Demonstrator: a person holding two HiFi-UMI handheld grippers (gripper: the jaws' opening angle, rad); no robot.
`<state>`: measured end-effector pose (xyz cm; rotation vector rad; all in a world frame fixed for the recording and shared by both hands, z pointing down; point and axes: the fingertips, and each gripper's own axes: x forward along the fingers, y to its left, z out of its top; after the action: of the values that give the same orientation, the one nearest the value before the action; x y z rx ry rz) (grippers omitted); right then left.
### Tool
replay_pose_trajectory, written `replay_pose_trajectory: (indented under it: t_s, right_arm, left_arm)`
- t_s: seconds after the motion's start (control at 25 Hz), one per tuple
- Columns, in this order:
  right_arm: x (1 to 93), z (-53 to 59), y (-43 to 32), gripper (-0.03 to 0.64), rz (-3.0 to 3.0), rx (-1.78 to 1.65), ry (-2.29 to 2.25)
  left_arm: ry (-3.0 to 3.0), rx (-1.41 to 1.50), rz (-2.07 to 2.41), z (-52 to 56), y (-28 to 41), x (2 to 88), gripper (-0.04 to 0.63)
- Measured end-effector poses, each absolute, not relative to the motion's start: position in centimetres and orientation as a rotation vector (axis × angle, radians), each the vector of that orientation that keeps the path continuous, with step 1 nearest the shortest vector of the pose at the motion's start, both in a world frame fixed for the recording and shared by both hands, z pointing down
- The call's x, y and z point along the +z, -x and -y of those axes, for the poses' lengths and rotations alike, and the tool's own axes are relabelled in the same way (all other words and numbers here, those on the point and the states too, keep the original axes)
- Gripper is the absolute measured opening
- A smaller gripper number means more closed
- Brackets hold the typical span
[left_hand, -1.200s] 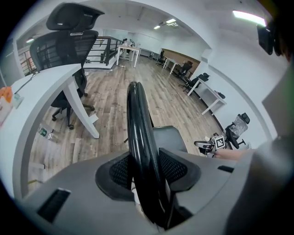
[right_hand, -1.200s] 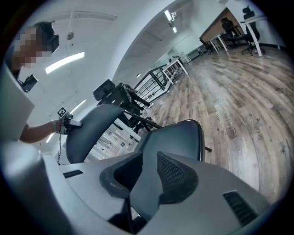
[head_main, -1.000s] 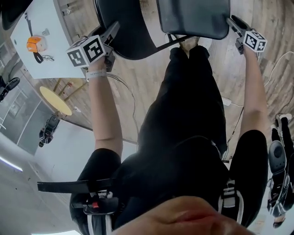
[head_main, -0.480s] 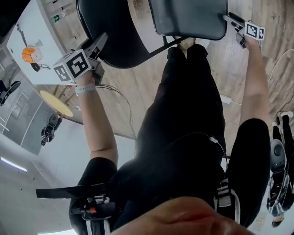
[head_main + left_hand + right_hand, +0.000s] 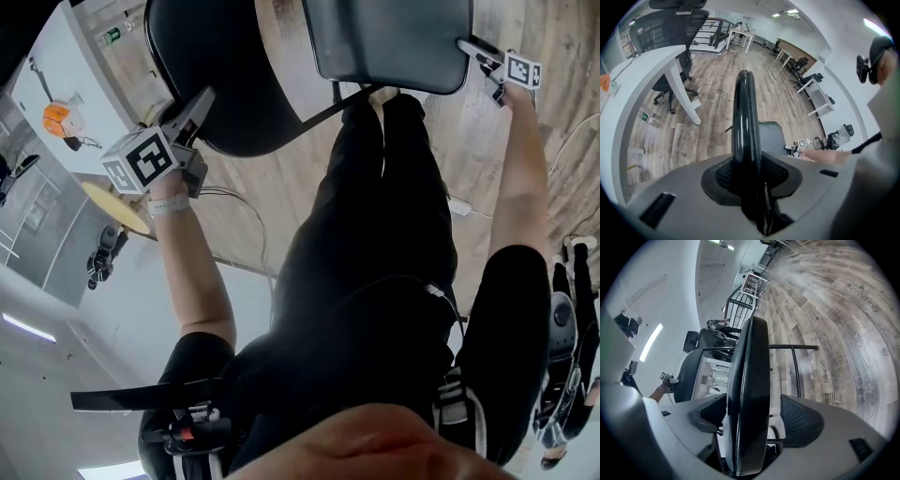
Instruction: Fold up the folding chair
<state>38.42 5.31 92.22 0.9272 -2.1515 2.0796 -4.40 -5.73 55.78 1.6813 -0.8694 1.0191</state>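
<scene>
The folding chair (image 5: pixel 202 47) is just ahead of your legs, its dark seat (image 5: pixel 389 42) and round black backrest (image 5: pixel 234 94) spread apart. Your left gripper (image 5: pixel 199 101) has the backrest's rim between its 2 fingers. They have just been closing, and both pads press on the rim, so it is gripped. Your right gripper (image 5: pixel 472 49) straddles the seat's edge. Its fingers have just been opening and stand wide, with the seat between them and a clear gap to 1 pad. Beyond the left fingers lie wooden floor (image 5: pixel 272 178) and a white desk (image 5: pixel 70 70) bearing 1 orange object (image 5: pixel 56 119).
</scene>
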Motion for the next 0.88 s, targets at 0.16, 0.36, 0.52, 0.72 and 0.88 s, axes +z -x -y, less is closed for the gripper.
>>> replay_pose_trajectory:
  t_s: [0.16,0.36,0.52,0.72,0.88]
  right_arm:
    - [93.3,-4.7,-37.8,0.333,2.155,2.125,-0.837]
    - [93.2,-4.8,-36.6,0.333,2.196,2.293,-0.704]
    - [92.5,-3.8,-36.0,0.333,2.308,2.309,-0.624]
    - [92.0,-1.2,-33.7,0.255,2.399,2.229,-0.559]
    - [91.9,-1.5,-33.4,0.241,2.365,2.267,-0.544]
  left_arm:
    - [-1.668,1.036,0.882,5.7,4.7,56.0,0.109]
    - [-1.646,1.048,0.887,5.7,5.0,56.1,0.109]
    - [-1.643,1.051,0.895,5.7,4.7,55.9,0.109]
    - [-1.640,1.052,0.902,5.8,4.6,55.8,0.109]
    - [-1.640,1.058,0.904,5.7,4.7,55.8,0.109]
